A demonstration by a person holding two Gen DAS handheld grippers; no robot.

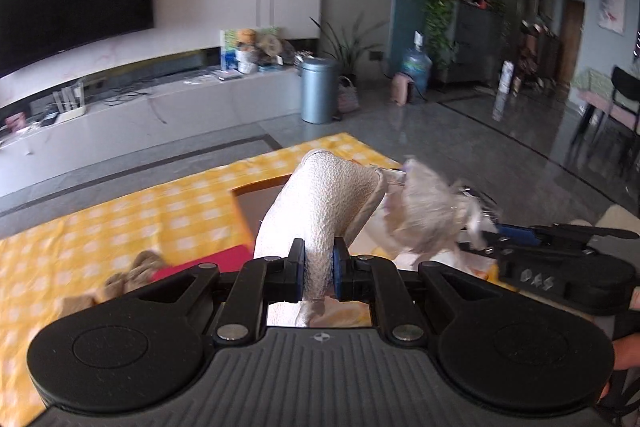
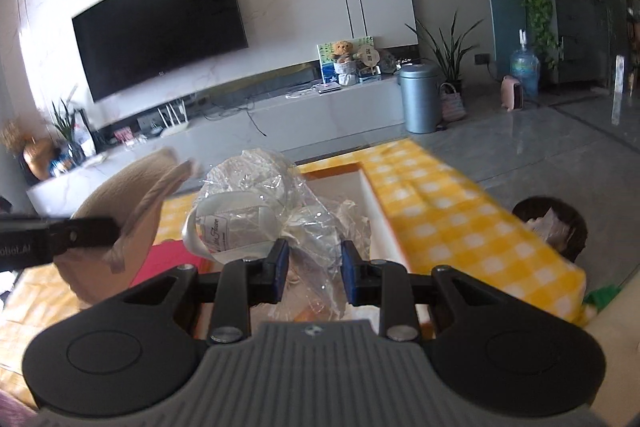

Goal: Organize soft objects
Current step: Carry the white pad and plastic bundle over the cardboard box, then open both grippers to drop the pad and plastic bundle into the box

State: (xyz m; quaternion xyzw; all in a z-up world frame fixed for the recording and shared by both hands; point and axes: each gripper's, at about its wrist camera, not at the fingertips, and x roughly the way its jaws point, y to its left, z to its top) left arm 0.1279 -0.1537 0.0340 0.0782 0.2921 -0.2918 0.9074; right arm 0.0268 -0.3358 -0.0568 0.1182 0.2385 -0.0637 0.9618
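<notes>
My left gripper [image 1: 318,273] is shut on a white textured soft item [image 1: 320,195], lifted above the yellow checked cloth [image 1: 120,219]. To its right, the right gripper [image 1: 560,259] carries a crinkly clear plastic bag [image 1: 428,211]. In the right wrist view my right gripper [image 2: 313,273] is shut on the gathered neck of that clear plastic bag [image 2: 256,191], which holds something white with a labelled band. The soft item [image 2: 124,195] and the left gripper's finger [image 2: 60,233] appear at the left. A white-lined open box [image 2: 352,195] lies under the bag.
A red flat item [image 1: 208,261] and a beige plush thing [image 1: 132,273] rest on the cloth. A dark basket [image 2: 556,223] stands on the floor to the right. Further off are a grey bin [image 2: 420,95], a TV unit [image 2: 248,123] and glossy floor.
</notes>
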